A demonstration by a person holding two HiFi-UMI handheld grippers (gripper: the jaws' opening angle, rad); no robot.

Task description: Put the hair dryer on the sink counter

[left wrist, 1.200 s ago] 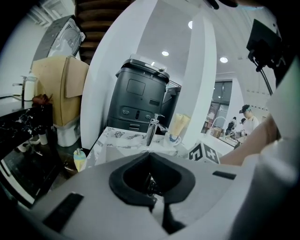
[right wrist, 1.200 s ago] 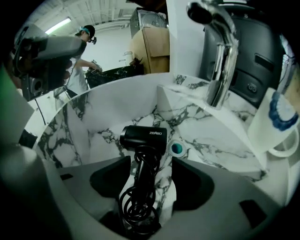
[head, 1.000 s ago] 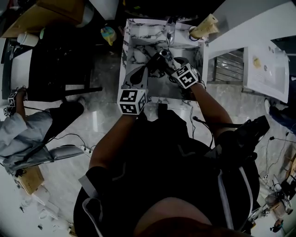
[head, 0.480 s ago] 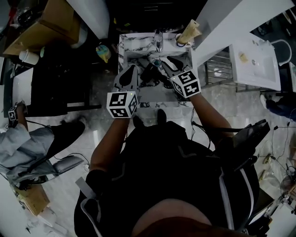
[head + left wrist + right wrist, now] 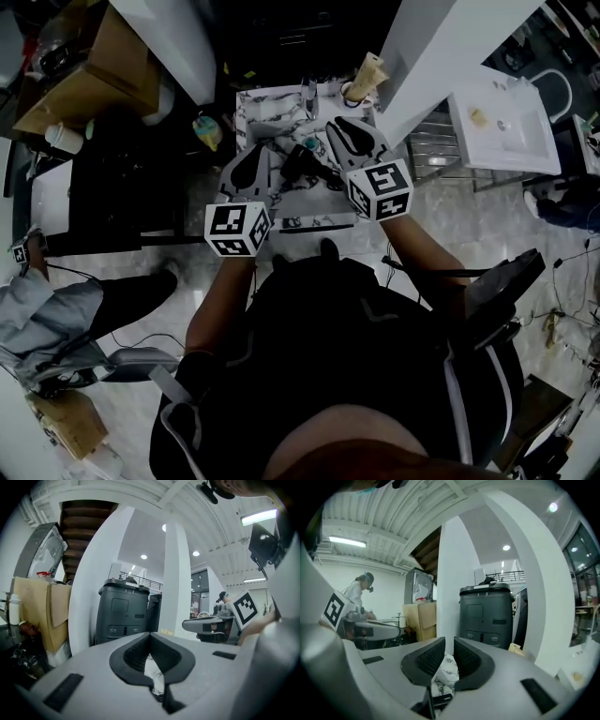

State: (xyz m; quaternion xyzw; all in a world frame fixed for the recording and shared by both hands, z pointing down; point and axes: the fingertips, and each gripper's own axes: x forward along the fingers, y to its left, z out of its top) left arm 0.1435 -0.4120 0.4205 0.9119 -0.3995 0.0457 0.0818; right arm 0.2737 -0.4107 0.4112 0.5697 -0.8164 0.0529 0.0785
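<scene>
Release seems done, hair dryer (image 5: 305, 166) on sink counter (image 5: 246, 105); our left gripper (image 5: 150, 634) closed, right gripper (image 5: 449, 641) just closing, nearly together, both empty; we withdraw next.

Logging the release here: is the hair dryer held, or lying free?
Lying free: the hair dryer rests on the marble sink unit. The right gripper, jaws just closing, holds nothing, nor does the shut left gripper.

The sink counter (image 5: 246, 117) is faced in glossy white marble-look veined with black. The hair dryer (image 5: 302, 165) is moulded in black, faintly shiny plastic. The left gripper (image 5: 150, 635) is shelled in smooth matt grey plastic, its pads (image 5: 135, 656) ribbed and black. The floor (image 5: 469, 211) is laid in polished, reflective stone-look tiles.
</scene>
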